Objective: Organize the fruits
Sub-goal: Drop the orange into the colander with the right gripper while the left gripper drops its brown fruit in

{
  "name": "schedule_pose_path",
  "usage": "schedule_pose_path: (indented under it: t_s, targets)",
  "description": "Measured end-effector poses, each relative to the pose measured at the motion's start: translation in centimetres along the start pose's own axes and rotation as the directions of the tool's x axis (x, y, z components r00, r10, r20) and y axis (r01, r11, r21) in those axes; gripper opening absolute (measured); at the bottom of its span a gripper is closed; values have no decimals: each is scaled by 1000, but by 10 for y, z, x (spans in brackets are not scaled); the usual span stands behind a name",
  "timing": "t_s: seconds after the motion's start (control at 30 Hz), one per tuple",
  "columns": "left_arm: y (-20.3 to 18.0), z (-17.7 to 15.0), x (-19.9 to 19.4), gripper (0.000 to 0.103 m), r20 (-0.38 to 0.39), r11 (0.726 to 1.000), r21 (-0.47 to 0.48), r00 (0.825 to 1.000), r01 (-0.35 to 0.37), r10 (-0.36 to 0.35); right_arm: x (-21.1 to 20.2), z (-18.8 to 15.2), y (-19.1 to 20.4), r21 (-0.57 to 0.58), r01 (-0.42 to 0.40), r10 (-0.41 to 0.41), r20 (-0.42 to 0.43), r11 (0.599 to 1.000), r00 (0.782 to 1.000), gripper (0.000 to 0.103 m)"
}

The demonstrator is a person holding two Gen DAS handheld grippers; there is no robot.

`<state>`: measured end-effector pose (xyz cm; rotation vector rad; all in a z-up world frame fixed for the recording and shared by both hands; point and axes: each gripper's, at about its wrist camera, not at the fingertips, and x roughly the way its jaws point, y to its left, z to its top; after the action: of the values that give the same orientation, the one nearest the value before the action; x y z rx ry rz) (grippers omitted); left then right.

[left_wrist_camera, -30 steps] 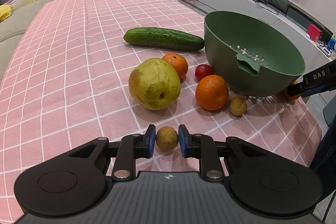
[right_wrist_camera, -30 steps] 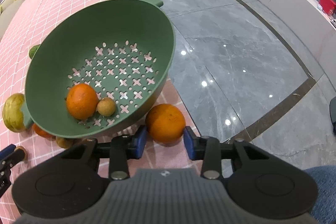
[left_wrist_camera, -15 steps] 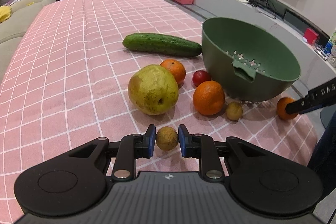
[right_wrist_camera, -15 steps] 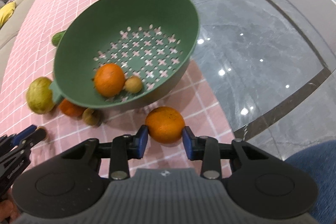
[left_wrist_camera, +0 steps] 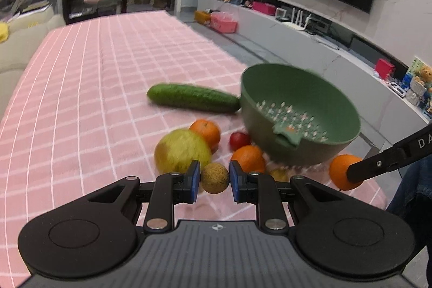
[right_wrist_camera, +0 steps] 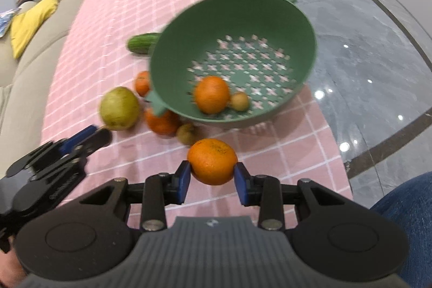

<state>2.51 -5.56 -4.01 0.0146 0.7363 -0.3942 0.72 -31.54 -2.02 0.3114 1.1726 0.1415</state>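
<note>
We are mid-carry, both fruits lifted clear of the pink checked tablecloth (left_wrist_camera: pixel 81 104); next, we judge, each must swing over the green colander (right_wrist_camera: pixel 270 18) rim before release. Our left gripper (left_wrist_camera: pixel 214 178) pinches a small brown fruit (left_wrist_camera: pixel 214 178); our right gripper (right_wrist_camera: pixel 212 177) clamps an orange (right_wrist_camera: pixel 212 161), jaws part-spread.

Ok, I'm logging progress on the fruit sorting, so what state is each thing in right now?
left gripper: shut on small brown fruit
right gripper: shut on orange, lifted
green colander: upright, holds one orange and one small fruit
pear: on cloth
cucumber: lying on cloth
</note>
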Motion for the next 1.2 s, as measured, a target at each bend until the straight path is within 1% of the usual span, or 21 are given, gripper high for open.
schedule_pose_path:
  t_s: [0.13, 0.27, 0.4, 0.5, 0.6, 0.9, 1.07, 1.1, 1.13, 1.17, 1.2]
  targets:
    - [-8, 14, -6, 26, 43, 1000, 8, 999, 18, -19, -19, 7, 12, -36, -29, 30, 32, 999, 999, 32]
    - [-17, 33, -13, 26, 95, 999, 17, 995, 40, -41, -38, 21, 16, -39, -52, 55, 77, 998, 996, 32]
    - [-32, 48, -9, 26, 113, 997, 52, 992, 55, -61, -47, 39, 13, -23, -45, 47, 124, 999, 991, 32]
    - [-50, 55, -1, 26, 99, 993, 104, 993, 50, -60, -41, 53, 6, 4, -21, 20, 136, 1000, 991, 32]
    - [-62, 60, 10, 26, 79, 989, 139, 995, 53, -65, -28, 64, -1, 30, 2, -6, 125, 1000, 992, 31]
    - [-84, 55, 34, 26, 14, 972, 229, 999, 44, -48, 7, 67, -20, 102, 57, -65, 81, 993, 995, 30]
    - [-88, 53, 38, 26, 3, 970, 236, 998, 58, -60, 16, 66, -27, 112, 78, -86, 62, 991, 994, 28]
    - [-88, 52, 39, 26, -1, 970, 237, 998, 58, -60, 18, 66, -28, 111, 81, -88, 60, 990, 994, 17]
    - [-89, 52, 40, 26, -4, 970, 237, 998, 60, -61, 19, 65, -28, 108, 84, -91, 54, 991, 994, 1]
    - [-89, 52, 40, 27, -9, 970, 234, 998, 62, -61, 20, 66, -28, 103, 90, -95, 45, 991, 994, 0]
    - [-89, 52, 40, 31, -12, 971, 230, 998, 63, -62, 21, 66, -28, 102, 93, -98, 45, 990, 994, 0]
